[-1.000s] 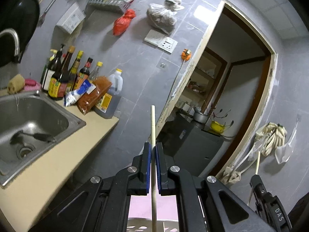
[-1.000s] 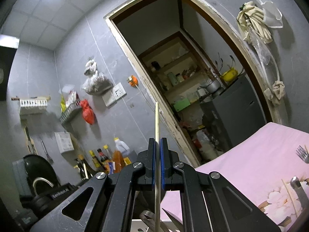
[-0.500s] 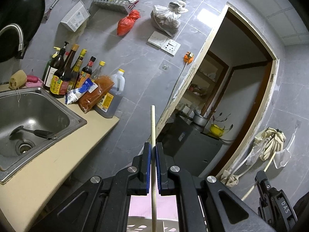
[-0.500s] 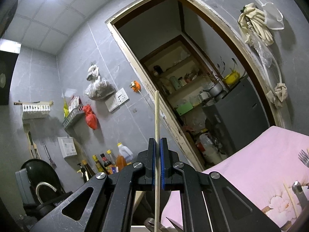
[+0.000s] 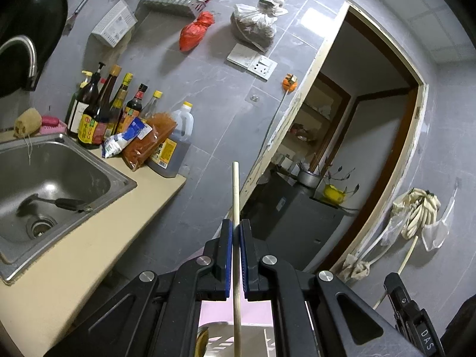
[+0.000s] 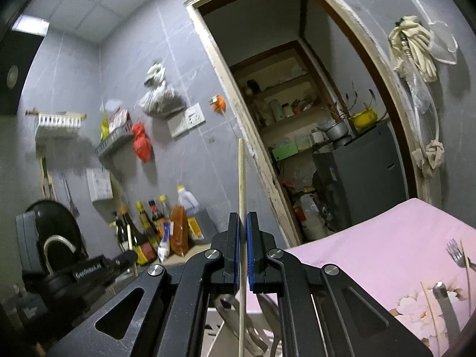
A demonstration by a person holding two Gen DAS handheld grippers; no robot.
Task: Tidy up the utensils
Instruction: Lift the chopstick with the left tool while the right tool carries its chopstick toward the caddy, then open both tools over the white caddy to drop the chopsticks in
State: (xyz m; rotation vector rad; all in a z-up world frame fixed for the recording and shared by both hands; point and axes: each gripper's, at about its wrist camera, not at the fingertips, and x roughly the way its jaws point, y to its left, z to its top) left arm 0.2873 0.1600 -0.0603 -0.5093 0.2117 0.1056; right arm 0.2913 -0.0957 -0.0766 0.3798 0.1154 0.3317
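Observation:
My left gripper is shut on a pale wooden chopstick that stands upright between the blue pads, its lower end reaching down toward a white slotted holder. My right gripper is shut on a second wooden chopstick, also upright, above a white holder with metal utensils in it. A fork, loose chopsticks and a metal handle lie on the pink floral cloth at the right.
A steel sink with a dark utensil in it sits in a beige counter. Sauce bottles and bags stand at the wall. A doorway opens to a pantry with a dark fridge. The other gripper shows at lower right.
Both wrist views have shifted slightly; the right one has tilted down and turned left. Both grippers keep hold of their chopsticks, still upright.

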